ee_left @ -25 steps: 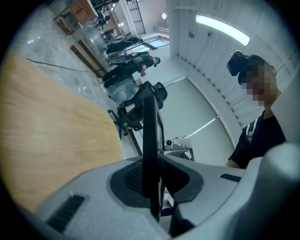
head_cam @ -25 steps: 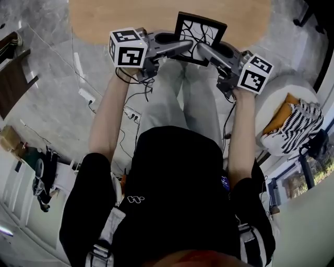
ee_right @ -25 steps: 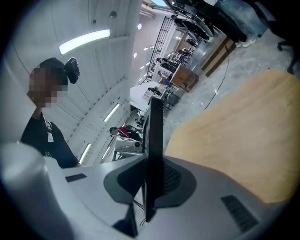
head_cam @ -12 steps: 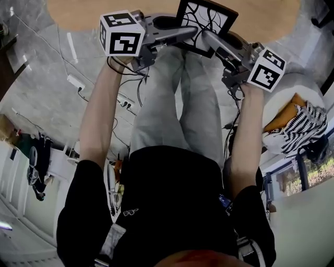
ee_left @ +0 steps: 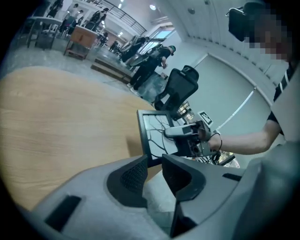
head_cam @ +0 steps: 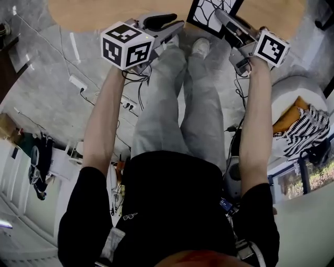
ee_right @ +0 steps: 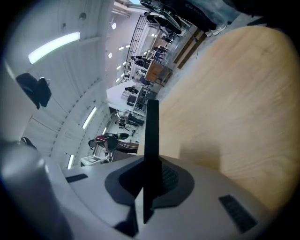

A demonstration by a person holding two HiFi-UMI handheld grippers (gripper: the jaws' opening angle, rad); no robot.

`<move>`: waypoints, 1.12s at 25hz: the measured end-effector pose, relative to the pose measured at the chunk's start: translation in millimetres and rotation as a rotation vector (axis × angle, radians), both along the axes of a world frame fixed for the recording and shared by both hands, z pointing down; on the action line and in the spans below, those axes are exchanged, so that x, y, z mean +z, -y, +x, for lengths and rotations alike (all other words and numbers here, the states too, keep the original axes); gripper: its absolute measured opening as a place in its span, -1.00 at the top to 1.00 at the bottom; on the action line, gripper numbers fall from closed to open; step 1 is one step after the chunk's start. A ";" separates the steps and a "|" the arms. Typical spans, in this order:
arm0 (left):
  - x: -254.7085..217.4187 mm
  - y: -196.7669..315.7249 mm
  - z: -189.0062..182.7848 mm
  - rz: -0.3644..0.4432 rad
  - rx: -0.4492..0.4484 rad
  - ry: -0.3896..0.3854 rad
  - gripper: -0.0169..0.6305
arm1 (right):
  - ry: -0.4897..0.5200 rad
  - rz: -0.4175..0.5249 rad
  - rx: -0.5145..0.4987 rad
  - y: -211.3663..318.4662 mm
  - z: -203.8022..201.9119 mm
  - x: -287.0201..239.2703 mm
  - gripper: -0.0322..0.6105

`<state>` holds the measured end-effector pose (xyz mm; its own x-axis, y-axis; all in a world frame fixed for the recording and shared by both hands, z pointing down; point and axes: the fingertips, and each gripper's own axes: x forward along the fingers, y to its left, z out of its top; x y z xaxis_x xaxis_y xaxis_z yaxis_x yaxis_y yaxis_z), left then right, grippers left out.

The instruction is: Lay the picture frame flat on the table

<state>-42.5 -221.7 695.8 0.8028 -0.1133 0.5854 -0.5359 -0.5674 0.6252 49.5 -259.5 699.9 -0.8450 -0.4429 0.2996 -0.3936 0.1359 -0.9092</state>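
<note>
The picture frame (head_cam: 207, 15) stands steeply tilted, not flat, over the near edge of the table (head_cam: 88, 10). The right gripper (head_cam: 223, 15) pinches its right side, and its jaws are closing on that edge. The left gripper (head_cam: 176, 27) sits just left of the frame without touching it, its jaws opening and spread with nothing between them. The frame's plane runs straight out along the right gripper's jaws with the tabletop to one side. Laying it flat therefore probably calls for a roll of the right hand, the only one holding it, toward the tabletop.

The picture frame (head_cam: 207, 14) stands tilted at the near edge of the wooden table (head_cam: 94, 10). The right gripper (head_cam: 223, 14) is closing on the frame's right edge. Just left of the frame, the left gripper (head_cam: 176, 27) is opening, with nothing between its jaws.
</note>
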 end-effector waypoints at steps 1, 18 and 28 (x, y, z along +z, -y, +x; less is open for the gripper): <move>5.2 1.8 3.6 0.000 0.003 0.006 0.71 | -0.022 -0.021 -0.010 7.8 3.1 16.0 0.82; 11.0 -23.6 10.1 -0.058 0.001 -0.044 0.91 | -0.326 -0.147 0.010 39.7 14.6 91.7 0.73; 9.2 -33.8 12.3 -0.069 -0.022 -0.056 0.91 | -0.710 -0.079 0.056 46.2 39.3 110.0 0.30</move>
